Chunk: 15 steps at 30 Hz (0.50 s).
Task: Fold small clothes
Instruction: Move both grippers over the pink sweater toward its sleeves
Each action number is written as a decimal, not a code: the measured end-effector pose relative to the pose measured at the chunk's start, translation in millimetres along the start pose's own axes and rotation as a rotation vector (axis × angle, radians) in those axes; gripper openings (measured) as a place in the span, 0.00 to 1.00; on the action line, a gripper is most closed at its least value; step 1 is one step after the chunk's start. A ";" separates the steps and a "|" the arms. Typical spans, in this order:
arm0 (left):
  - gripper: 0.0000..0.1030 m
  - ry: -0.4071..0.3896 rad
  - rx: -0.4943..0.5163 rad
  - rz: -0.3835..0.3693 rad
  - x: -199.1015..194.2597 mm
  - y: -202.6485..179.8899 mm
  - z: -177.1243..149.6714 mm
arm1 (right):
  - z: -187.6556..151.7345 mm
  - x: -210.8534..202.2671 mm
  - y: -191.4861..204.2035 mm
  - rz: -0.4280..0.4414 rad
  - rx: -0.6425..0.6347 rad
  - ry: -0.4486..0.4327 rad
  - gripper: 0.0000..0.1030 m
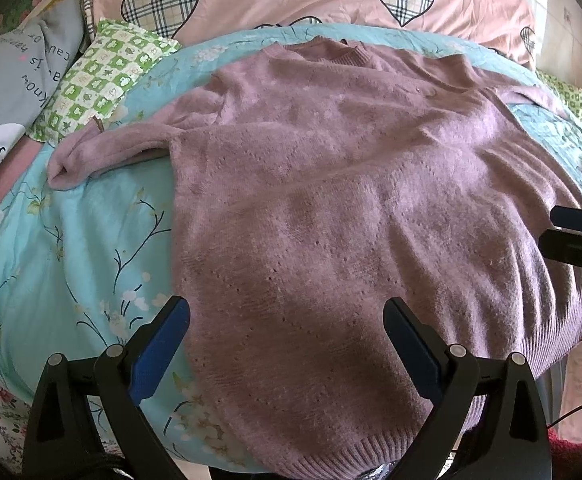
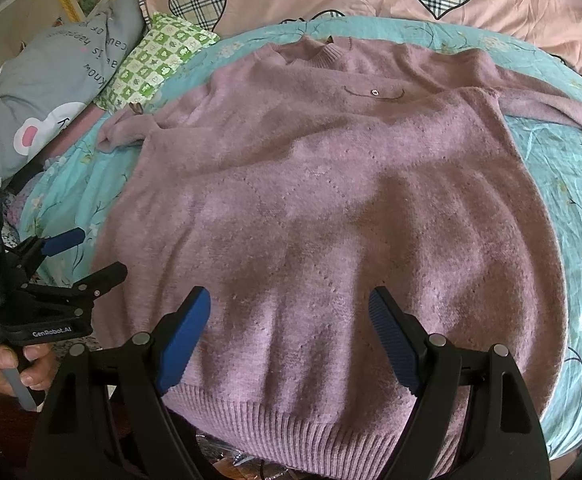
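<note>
Both grippers, left gripper (image 1: 287,320) and right gripper (image 2: 289,312), are hovering wide open and empty over the sweater (image 2: 311,208), needing firm bites at the ribbed hem (image 2: 291,416) corners.

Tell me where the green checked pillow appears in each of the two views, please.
Left wrist view: the green checked pillow is upper left, just beyond the sweater's sleeve.
Right wrist view: the pillow is upper left, nearer the top edge.
Shared landmark: the sweater's collar at top centre, right of the pillow.
</note>
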<state>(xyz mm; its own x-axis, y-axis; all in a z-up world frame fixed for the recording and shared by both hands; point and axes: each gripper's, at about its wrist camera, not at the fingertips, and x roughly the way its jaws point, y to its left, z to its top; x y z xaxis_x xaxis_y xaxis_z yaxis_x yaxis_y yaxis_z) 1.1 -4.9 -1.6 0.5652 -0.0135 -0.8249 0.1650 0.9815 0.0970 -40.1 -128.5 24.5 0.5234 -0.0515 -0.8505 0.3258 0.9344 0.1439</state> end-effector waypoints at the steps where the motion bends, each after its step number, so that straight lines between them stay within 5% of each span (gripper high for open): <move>1: 0.95 0.006 -0.004 -0.008 0.4 0.5 0.0 | 0.2 0.2 0.0 0.002 0.000 0.001 0.79; 15: 0.95 0.027 -0.001 0.000 8.9 3.5 4.1 | 9.3 3.5 -6.8 0.077 0.063 0.075 0.79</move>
<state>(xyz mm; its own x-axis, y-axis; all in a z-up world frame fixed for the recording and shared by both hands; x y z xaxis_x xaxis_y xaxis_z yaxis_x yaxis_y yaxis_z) 10.0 -2.3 -6.3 0.5431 -0.0087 -0.8396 0.1642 0.9817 0.0960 -33.2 -138.2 25.3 0.4890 0.0482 -0.8710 0.3372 0.9104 0.2396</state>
